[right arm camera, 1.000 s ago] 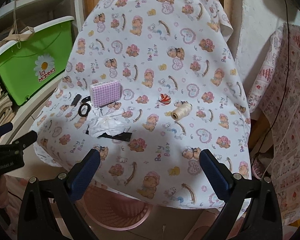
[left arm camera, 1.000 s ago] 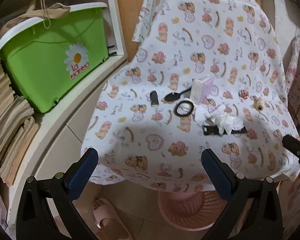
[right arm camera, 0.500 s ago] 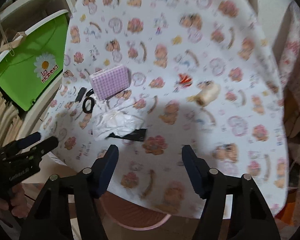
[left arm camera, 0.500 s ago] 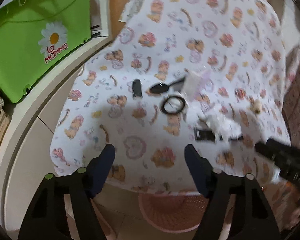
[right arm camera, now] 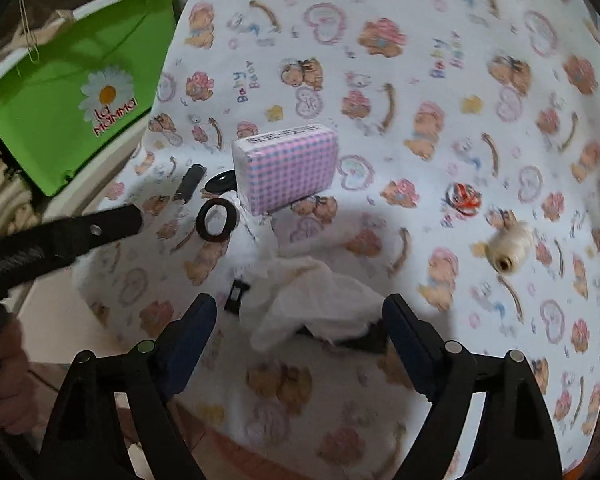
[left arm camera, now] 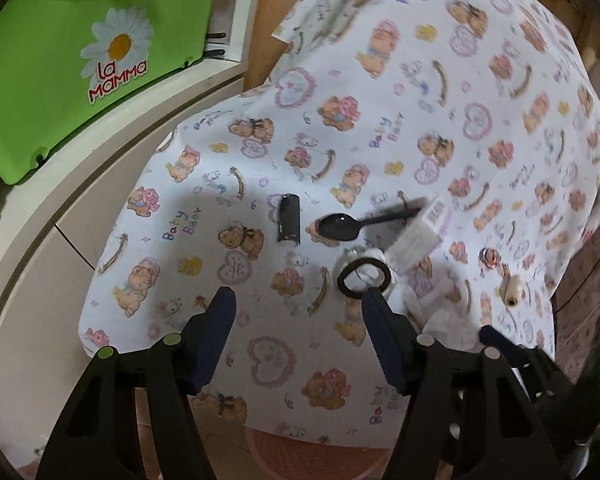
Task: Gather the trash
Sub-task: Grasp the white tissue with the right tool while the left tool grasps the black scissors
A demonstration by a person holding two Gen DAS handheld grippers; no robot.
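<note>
The right gripper [right arm camera: 300, 326] is hovering with its 2 blue-padded fingers [right arm camera: 188, 340] spread wide and gripping nothing. The crumpled white tissue [right arm camera: 316, 300] is lying on the bear-print tablecloth [right arm camera: 440, 80] directly ahead, between the 2 fingertips, draped over a flat black strip [right arm camera: 362, 338] whose one end is poking out near the right finger. Beyond the tissue, slightly left, a pink checked tissue pack [right arm camera: 288, 170] is sitting, with a black ring [right arm camera: 217, 220] and a small black cylinder [right arm camera: 190, 182] further left. Off to the right, a cream thread spool [right arm camera: 510, 246] and a small red-and-white ball [right arm camera: 463, 198] are lying well apart from the tissue.

The left gripper [left arm camera: 298, 332] is also standing open with nothing held, its fingers [left arm camera: 214, 332] poised over bare cloth. The ring [left arm camera: 364, 278] is lying just beyond its right fingertip, a black spoon [left arm camera: 340, 226] and the cylinder [left arm camera: 288, 224] farther ahead, and the tissue [left arm camera: 448, 328] is showing partly behind its right finger. A green tub [left arm camera: 60, 60] is sitting on a shelf far to the left, and a pink basket [left arm camera: 320, 456] is showing beneath the cloth's edge.
</note>
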